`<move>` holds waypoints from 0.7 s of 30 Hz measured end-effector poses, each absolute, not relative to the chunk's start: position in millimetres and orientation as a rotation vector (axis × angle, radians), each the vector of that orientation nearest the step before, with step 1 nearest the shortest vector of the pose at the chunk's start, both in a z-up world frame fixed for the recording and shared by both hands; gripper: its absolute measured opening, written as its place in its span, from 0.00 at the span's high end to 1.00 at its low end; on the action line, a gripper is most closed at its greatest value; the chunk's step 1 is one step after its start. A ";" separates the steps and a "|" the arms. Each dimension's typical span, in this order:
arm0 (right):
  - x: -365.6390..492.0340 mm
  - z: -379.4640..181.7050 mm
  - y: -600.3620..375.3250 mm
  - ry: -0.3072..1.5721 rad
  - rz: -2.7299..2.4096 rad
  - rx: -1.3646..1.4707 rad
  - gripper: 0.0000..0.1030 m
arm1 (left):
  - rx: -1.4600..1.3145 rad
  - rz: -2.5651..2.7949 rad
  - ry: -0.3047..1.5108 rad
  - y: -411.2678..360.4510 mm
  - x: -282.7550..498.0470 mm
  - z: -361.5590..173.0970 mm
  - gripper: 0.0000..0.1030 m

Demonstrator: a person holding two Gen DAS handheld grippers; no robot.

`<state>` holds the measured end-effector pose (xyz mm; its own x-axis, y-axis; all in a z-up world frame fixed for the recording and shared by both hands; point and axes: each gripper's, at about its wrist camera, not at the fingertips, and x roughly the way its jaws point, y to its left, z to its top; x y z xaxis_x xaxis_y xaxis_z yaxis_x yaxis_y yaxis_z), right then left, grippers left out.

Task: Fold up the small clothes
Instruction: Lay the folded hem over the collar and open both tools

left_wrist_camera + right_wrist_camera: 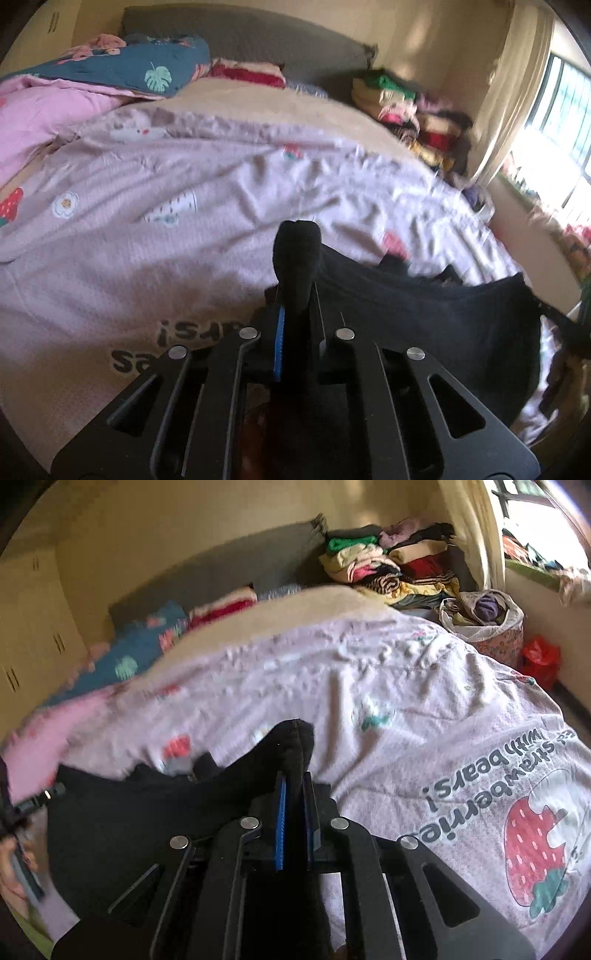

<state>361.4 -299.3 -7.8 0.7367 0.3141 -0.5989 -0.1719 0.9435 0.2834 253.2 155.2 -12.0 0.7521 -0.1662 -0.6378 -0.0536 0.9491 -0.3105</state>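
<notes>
A small black garment (424, 317) hangs stretched between my two grippers above the pink printed bedspread (184, 184). My left gripper (297, 295) is shut on one end of it, with black cloth bunched over the fingertips. In the right wrist view my right gripper (295, 794) is shut on the other end of the black garment (129, 830), which spreads down to the left. The other gripper's tip (40, 797) shows at the left edge of that view.
A stack of folded clothes (413, 110) lies at the far right of the bed (391, 565). Pillows and a blue leaf-print quilt (122, 66) lie at the head. A bag of clothes (487, 624) and a red bag (541, 661) stand by the window side.
</notes>
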 end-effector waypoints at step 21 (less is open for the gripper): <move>373.8 -36.9 -293.0 0.783 0.174 0.166 0.87 | -0.304 -0.001 0.759 158.1 260.9 -28.1 0.86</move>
<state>373.8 -293.0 -36.9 0.6959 0.2165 -0.6847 -0.0932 0.9727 0.2127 260.9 158.1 -28.1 0.7276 -0.1097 -0.6771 -0.1083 0.9564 -0.2713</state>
